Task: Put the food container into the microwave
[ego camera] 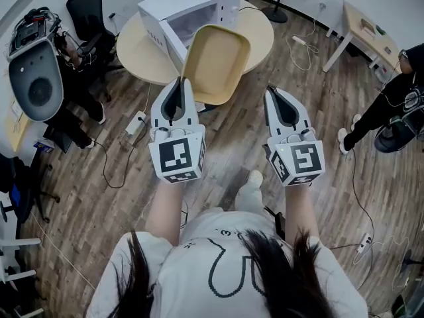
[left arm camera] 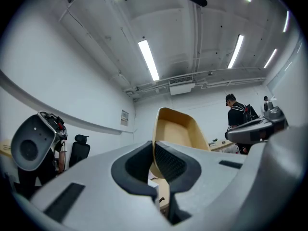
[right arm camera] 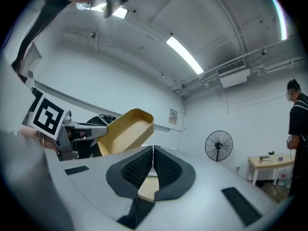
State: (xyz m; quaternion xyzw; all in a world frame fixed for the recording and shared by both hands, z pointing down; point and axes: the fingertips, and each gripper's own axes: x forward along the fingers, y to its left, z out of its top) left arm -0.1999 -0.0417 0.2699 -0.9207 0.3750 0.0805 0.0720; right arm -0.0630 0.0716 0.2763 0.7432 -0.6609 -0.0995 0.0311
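Note:
The tan food container (ego camera: 215, 61) hangs tilted in the air in front of the white microwave (ego camera: 192, 8), which stands on the round wooden table (ego camera: 142, 52). My left gripper (ego camera: 182, 81) is shut on the container's near rim. In the left gripper view the container (left arm camera: 178, 129) rises above the jaws, and its rim is pinched between the pads (left arm camera: 166, 162). My right gripper (ego camera: 271, 91) is held beside it at the right, shut with nothing in it. In the right gripper view the pads (right arm camera: 163, 165) meet, and the container (right arm camera: 126, 129) shows at the left.
A black office chair (ego camera: 85, 8) and a grey device on a stand (ego camera: 34, 78) are at the left. Cables and a power strip (ego camera: 136, 122) lie on the wood floor. A small desk (ego camera: 368, 32) and a person (ego camera: 391, 105) are at the right. A floor fan (right arm camera: 219, 146) stands by the wall.

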